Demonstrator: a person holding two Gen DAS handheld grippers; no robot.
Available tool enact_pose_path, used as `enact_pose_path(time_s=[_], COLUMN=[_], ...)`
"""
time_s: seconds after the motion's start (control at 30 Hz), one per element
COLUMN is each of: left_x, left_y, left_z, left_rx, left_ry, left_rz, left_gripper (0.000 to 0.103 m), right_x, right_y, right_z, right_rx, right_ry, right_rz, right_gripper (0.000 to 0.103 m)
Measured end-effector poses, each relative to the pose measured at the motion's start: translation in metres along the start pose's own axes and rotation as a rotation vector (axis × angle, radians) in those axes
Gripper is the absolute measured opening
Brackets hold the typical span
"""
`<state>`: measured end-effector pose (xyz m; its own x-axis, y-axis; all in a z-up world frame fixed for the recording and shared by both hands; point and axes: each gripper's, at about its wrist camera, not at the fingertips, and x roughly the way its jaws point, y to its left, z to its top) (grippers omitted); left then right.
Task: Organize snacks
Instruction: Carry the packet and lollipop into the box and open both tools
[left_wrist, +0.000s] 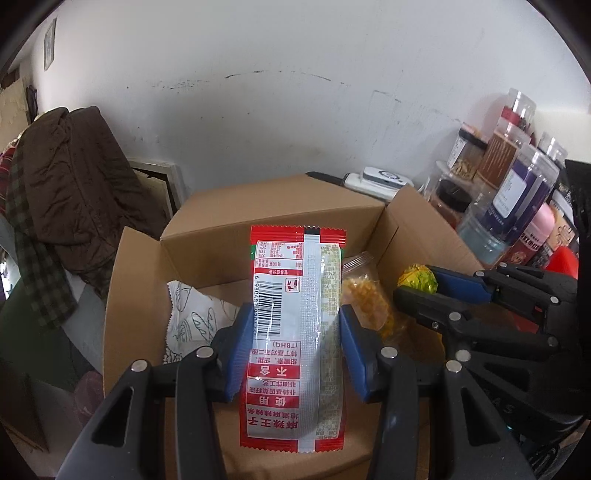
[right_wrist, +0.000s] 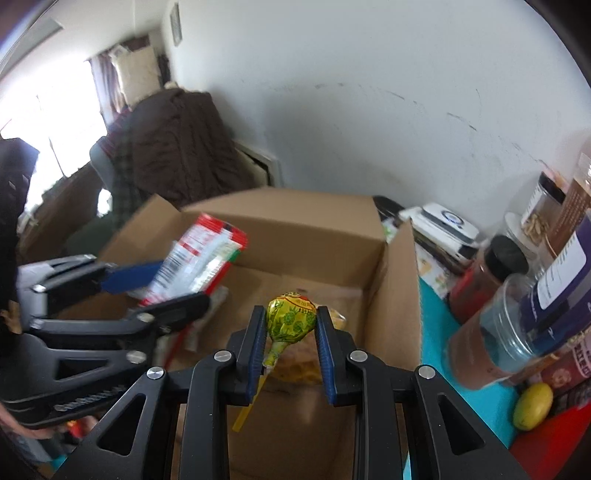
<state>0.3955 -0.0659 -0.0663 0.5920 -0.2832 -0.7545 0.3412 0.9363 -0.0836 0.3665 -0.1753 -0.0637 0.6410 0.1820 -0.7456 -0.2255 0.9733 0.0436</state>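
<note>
So, left wrist view first: your left gripper (left_wrist: 291, 347) has its blue pads clamped on the long sides of a red-and-white snack packet (left_wrist: 295, 332), which stands lengthwise between them right over the open cardboard box (left_wrist: 273, 206). Down in the box you can see a white patterned pouch (left_wrist: 192, 317) toward its left wall and a clear bag of yellow snacks (left_wrist: 364, 291) toward its right wall. Your right gripper (left_wrist: 417, 284) pokes in over the box's right side with a lollipop (left_wrist: 417, 282) at its tips. That packet looks light, flat and crinkly, so I'd guess it'll flex and slide if squeezed at one end; the mid-body grip you have seems the safe spot. Right wrist view: the right gripper's fingers (right_wrist: 325, 332) are pinched together on the lollipop's green-yellow wrapped head, stick trailing down toward the camera, all of it above the box's floor near its right wall. The head is small, hard and round under a slick wrapper, so it could probably squirt out; holding across the widest part like now looks right, and the thin stick seems a worse handle. The left gripper shows over the box's left half, blurred, packet tilted. Jars (right_wrist: 491, 280) crowd just outside the box's right wall.
</note>
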Motion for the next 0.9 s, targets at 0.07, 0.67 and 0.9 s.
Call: enact_pose_path(time_s=[0.07, 0.67, 0.9], left_x=[0.003, -0.019, -0.056], left_y=[0.0, 0.003, 0.0], left_z=[0.0, 0.003, 0.008], left_rx=[0.001, -0.005, -0.009], left_ry=[0.019, 0.021, -0.038], left_rz=[0.021, 0.137, 0.133], left_gripper=[0.046, 0.049, 0.049], right_x=[0.006, -0.011, -0.047], right_y=[-0.001, 0.003, 0.009], right_z=[-0.003, -0.004, 0.002], right_rx=[0.004, -0.014, -0.025], right_ry=[0.023, 0.026, -0.03], right_rz=[0.0, -0.069, -0.094], right_gripper=[0.026, 0.043, 0.043])
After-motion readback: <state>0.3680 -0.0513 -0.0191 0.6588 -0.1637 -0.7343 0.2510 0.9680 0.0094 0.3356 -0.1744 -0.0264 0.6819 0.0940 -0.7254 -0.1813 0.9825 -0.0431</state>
